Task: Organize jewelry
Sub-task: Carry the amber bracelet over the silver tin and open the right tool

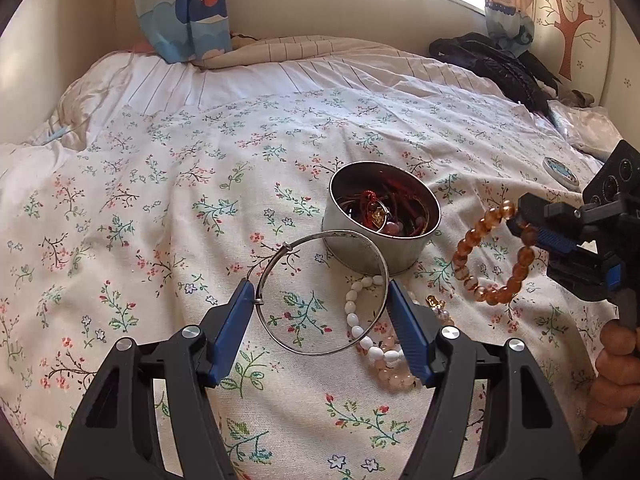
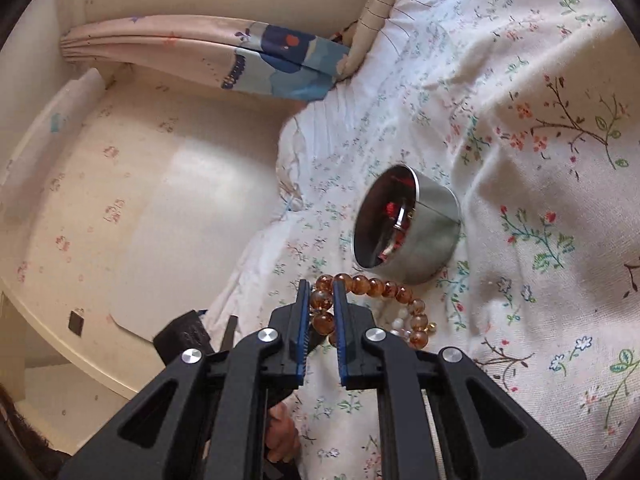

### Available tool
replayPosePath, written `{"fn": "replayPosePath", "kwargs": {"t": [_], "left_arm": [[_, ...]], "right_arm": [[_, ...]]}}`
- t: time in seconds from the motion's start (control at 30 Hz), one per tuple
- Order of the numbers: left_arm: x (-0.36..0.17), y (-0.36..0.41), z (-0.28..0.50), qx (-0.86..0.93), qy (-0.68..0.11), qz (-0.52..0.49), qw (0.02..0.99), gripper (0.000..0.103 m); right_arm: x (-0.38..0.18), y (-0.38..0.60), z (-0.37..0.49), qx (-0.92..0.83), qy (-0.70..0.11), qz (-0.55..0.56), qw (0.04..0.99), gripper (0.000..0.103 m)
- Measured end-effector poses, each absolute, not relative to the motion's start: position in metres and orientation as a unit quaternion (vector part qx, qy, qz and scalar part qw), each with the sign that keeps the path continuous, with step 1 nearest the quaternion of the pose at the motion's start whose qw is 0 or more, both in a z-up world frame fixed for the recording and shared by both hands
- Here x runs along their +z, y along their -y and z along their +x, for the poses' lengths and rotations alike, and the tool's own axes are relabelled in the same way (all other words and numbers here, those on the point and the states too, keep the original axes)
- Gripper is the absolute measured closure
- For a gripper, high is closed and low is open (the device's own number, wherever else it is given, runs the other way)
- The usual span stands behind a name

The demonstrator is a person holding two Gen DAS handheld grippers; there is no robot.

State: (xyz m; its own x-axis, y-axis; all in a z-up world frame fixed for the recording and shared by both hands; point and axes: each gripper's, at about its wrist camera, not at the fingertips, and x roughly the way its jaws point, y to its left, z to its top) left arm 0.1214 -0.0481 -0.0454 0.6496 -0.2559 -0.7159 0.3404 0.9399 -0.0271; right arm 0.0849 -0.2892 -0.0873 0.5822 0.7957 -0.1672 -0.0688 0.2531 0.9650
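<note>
Left claw (image 1: 320, 296) is spread fairly wide with a thin silver bangle (image 1: 320, 292) braced between its blue pads (image 1: 406, 330), the ring held up off the floral bedspread (image 1: 160, 200) and tilted, its far edge overlapping the round metal tin (image 1: 380, 216) in the left wrist view. That tin sits on the bed, open, with red cords and rings heaped inside. Over on the right, the right claw (image 2: 322, 300) is pinched narrow on an amber bead bracelet (image 2: 376, 288), the loop hanging free just beside the tin. Lying on the bedspread under the bangle: a white bead bracelet (image 1: 360, 320) and a pale pink bead bracelet (image 1: 390, 374), touching each other. A small round lid (image 1: 562, 172) rests farther off, beyond the right claw.
</note>
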Motion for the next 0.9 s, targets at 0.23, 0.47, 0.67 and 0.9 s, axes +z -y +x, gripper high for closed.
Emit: {"fn": "replayPosePath", "kwargs": {"t": [0.23, 0.47, 0.67, 0.9], "left_arm": [[-0.034, 0.057, 0.126, -0.174, -0.359, 0.041, 0.916, 0.039], [-0.031, 0.070, 0.145, -0.174, -0.354, 0.032, 0.918, 0.039], [-0.031, 0.084, 0.160, -0.180, -0.352, 0.032, 0.918, 0.039], [-0.038, 0.105, 0.177, -0.188, -0.355, 0.043, 0.914, 0.039]], "right_arm": [[-0.072, 0.299, 0.089, 0.314, -0.287, 0.552, 0.717, 0.090], [-0.066, 0.298, 0.109, 0.319, -0.265, 0.559, 0.718, 0.090], [-0.066, 0.298, 0.126, 0.321, -0.257, 0.563, 0.717, 0.090], [-0.070, 0.302, 0.140, 0.321, -0.252, 0.566, 0.716, 0.090]]}}
